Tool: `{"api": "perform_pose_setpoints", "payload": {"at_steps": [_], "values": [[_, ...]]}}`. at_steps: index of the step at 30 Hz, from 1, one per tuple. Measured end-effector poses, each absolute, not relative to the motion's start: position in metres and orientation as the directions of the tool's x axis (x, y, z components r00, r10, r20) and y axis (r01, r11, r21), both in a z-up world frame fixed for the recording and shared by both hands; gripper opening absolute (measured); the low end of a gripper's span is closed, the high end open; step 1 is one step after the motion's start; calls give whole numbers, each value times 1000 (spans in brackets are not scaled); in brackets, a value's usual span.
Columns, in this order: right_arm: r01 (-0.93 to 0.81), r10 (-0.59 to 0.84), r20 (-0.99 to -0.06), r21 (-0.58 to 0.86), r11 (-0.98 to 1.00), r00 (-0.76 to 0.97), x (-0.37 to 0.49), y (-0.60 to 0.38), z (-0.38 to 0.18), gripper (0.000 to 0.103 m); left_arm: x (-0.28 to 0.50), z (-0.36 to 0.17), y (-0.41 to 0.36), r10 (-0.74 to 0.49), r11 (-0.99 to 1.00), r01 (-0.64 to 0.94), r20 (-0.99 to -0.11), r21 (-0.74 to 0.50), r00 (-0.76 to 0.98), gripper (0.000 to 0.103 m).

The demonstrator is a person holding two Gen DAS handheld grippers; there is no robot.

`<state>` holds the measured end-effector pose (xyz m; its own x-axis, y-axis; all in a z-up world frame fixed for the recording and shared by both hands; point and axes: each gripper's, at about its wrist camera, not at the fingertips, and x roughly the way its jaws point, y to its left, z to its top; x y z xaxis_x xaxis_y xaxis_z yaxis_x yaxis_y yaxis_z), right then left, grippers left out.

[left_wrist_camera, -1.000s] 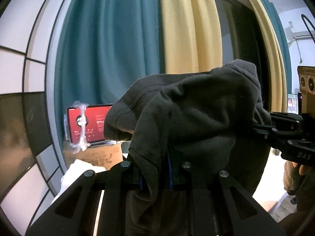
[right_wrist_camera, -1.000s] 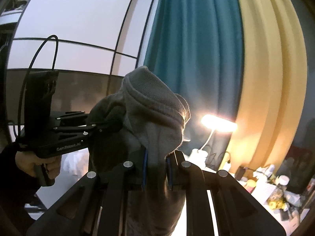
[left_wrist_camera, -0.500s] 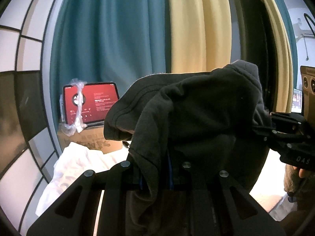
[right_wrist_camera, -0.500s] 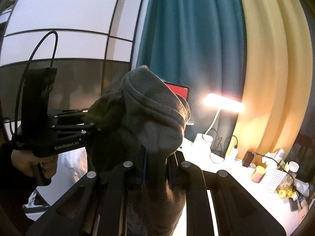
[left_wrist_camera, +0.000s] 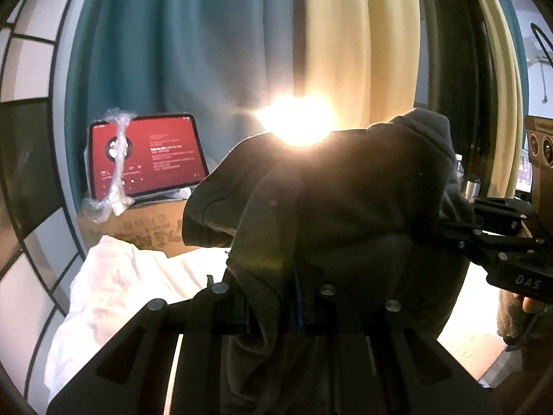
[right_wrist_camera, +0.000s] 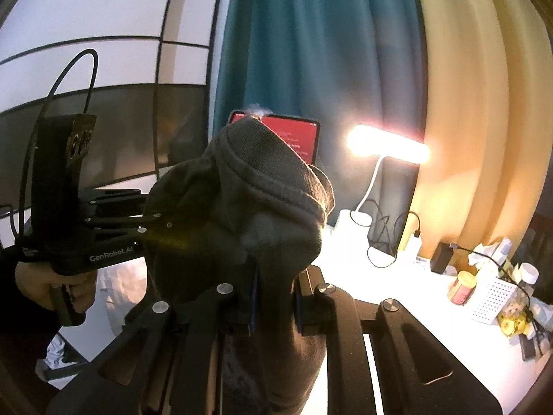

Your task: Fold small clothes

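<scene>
A dark grey garment (left_wrist_camera: 345, 207) hangs in the air between both grippers, above a white table. My left gripper (left_wrist_camera: 273, 311) is shut on one bunched edge of it; cloth drapes over the jaws and hides the fingertips. My right gripper (right_wrist_camera: 274, 304) is shut on another part, where a ribbed hem (right_wrist_camera: 269, 159) folds over the top. In the left wrist view the right gripper (left_wrist_camera: 446, 231) reaches in from the right, pinching the cloth. In the right wrist view the left gripper (right_wrist_camera: 152, 221) comes in from the left, held by a hand (right_wrist_camera: 45, 283).
A red-screened tablet (left_wrist_camera: 148, 155) stands on a cardboard box (left_wrist_camera: 138, 228) against teal and yellow curtains. White cloth (left_wrist_camera: 114, 294) lies below the box. A lit desk lamp (right_wrist_camera: 387, 145), cables, a black charger (right_wrist_camera: 442, 259) and a white basket (right_wrist_camera: 490, 297) of small items sit on the white table at the right.
Both grippers have sunk with the garment still held. The tablet, box, white cloth and table have risen into view, and the lamp's glare now shows over the garment in the left wrist view.
</scene>
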<state>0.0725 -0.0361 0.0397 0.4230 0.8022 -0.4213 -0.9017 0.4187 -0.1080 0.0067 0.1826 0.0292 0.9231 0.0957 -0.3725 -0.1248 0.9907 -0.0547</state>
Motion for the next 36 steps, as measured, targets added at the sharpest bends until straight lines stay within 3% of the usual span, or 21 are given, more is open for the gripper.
{"api": "perform_pose_setpoints", "payload": {"at_steps": [36], "values": [[-882,704,-638,80,465,313,217,20,-65,17,141,-62,218,33,988,-120,-640,-93,767,16]]}}
